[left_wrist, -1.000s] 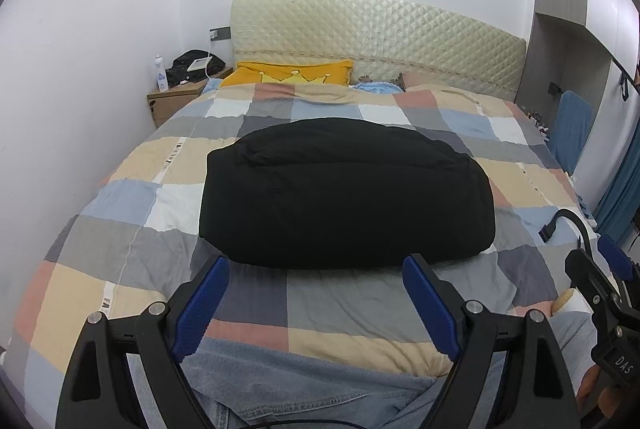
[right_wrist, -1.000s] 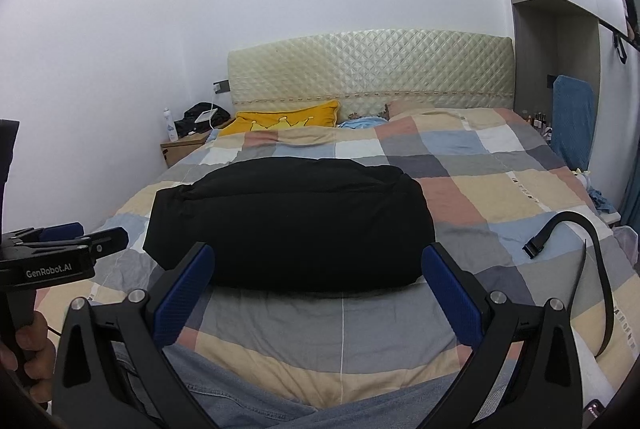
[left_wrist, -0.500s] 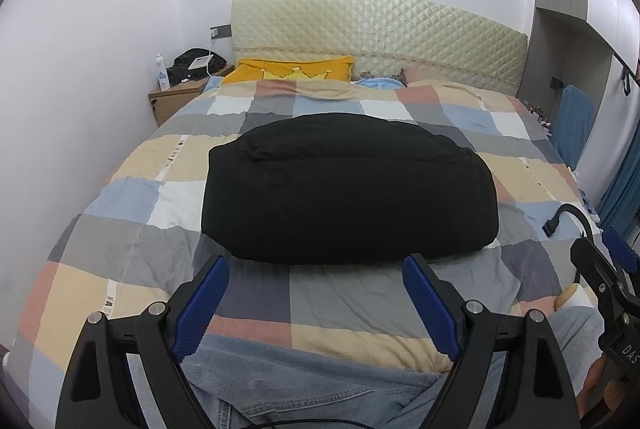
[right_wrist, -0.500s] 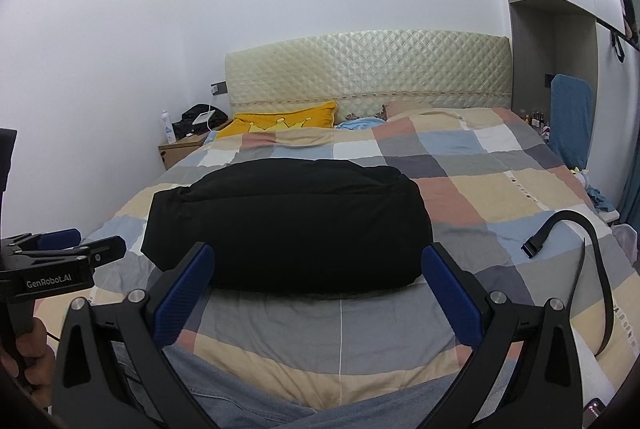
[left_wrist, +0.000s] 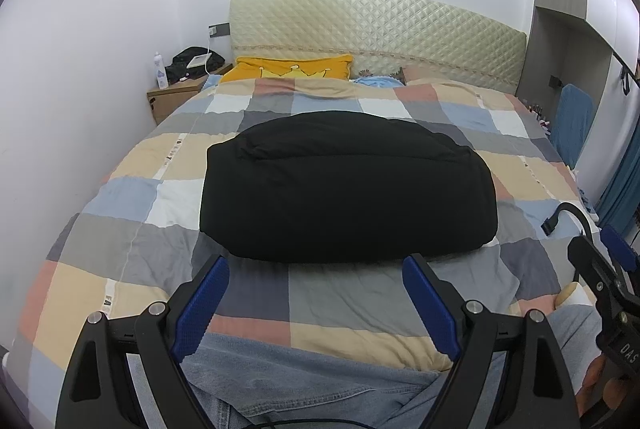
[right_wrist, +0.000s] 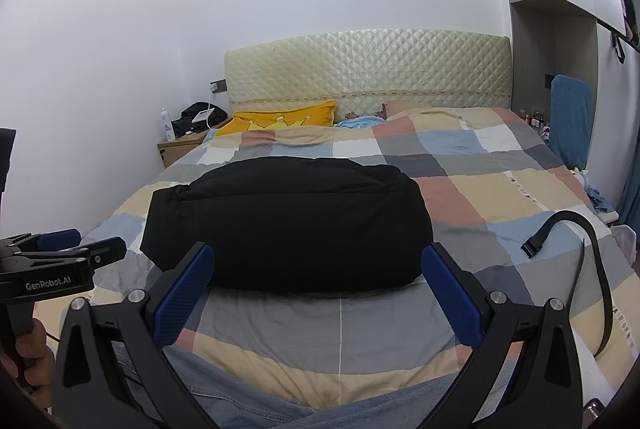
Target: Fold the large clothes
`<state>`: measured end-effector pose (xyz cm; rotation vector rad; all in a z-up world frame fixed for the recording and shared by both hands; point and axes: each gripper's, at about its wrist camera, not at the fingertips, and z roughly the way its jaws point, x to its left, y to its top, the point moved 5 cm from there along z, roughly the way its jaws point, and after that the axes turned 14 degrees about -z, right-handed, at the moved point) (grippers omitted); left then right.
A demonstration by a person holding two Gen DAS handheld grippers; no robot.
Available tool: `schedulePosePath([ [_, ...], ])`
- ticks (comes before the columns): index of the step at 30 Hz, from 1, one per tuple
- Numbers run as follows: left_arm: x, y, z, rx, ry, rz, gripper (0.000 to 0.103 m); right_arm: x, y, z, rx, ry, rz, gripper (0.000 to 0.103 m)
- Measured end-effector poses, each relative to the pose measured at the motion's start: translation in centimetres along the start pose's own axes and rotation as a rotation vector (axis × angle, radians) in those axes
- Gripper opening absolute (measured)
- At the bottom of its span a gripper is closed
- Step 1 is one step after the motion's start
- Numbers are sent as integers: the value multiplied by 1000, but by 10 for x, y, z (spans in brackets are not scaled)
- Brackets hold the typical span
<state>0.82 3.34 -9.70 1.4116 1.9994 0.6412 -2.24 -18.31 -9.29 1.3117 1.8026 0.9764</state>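
A black garment (left_wrist: 348, 189) lies folded into a thick rectangular bundle in the middle of the checked bedspread (left_wrist: 160, 197); it also shows in the right wrist view (right_wrist: 288, 225). My left gripper (left_wrist: 316, 265) is open and empty, held above the bed's near edge, just short of the bundle. My right gripper (right_wrist: 318, 253) is open and empty, likewise short of the bundle's near edge. The left gripper also shows at the left of the right wrist view (right_wrist: 80, 245), and the right gripper at the right edge of the left wrist view (left_wrist: 600, 249).
A black strap (right_wrist: 576, 241) with a buckle lies on the bed's right side. A yellow pillow (left_wrist: 292, 67) sits by the quilted headboard (left_wrist: 380, 29). A nightstand (left_wrist: 172, 97) with a bottle stands at the back left. Jeans-clad legs (left_wrist: 320, 381) are below the grippers.
Both grippers have drifted slightly, so the view shifts a little; the black bundle has not moved. Both grippers stay open.
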Motion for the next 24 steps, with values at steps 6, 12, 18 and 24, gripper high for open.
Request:
schedulePosePath([
  [6, -1, 3, -1, -11, -5, -3, 88, 0, 4, 2, -6, 7, -3, 103],
  [12, 2, 3, 3, -9, -4, -11, 88, -3, 7, 2, -10, -4, -12, 103],
  [18, 2, 3, 2, -10, -10, 2, 88, -6, 6, 6, 3, -5, -2, 103],
  [24, 1, 3, 1, -9, -26, 4, 88, -7, 6, 5, 2, -9, -3, 103],
])
